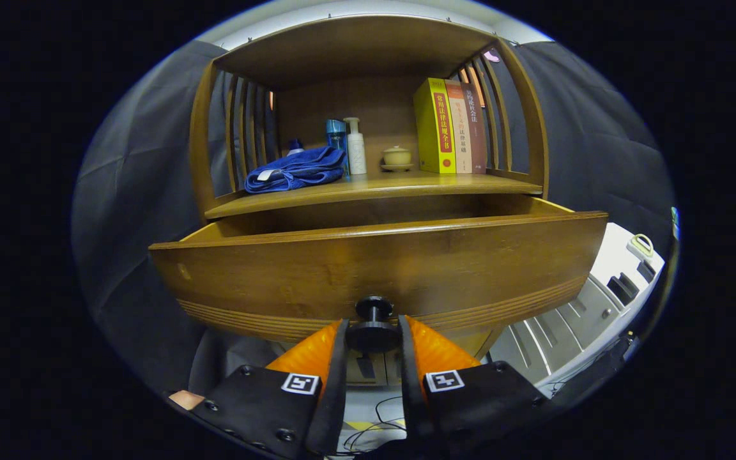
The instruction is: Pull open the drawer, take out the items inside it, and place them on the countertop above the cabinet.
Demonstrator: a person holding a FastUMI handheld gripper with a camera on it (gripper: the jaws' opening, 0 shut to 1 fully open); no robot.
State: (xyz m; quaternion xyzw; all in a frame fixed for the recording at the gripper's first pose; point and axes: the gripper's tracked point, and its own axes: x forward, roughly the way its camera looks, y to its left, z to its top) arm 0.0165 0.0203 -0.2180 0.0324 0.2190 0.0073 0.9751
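The tongs sat closed down on the round black drawer knob, one finger pressing on its left rim and the other on its right, with only the knob's width between them. That knob stood out on a short stem from the middle of the wide brown wooden drawer front, low down, just above a band of carved grooves. The drawer was pulled well out from the cabinet; its side walls ran back to the body on the left and right, and its top edge hid whatever lay inside, so I could not tell the contents.

Right behind and above the drawer lay the wooden countertop shelf, with slatted sides and a roof board over it. Its near edge was bare along the front, with open room between the cloth and the books.

Counting along it: one folded blue towel on the left, one blue bottle behind it, one white pump bottle just right of that, one small cream lidded cup on a saucer, then three upright books, a yellow one and two darker ones, against the right slats.

Down to the right, well apart from the drawer, stood a white cabinet unit.
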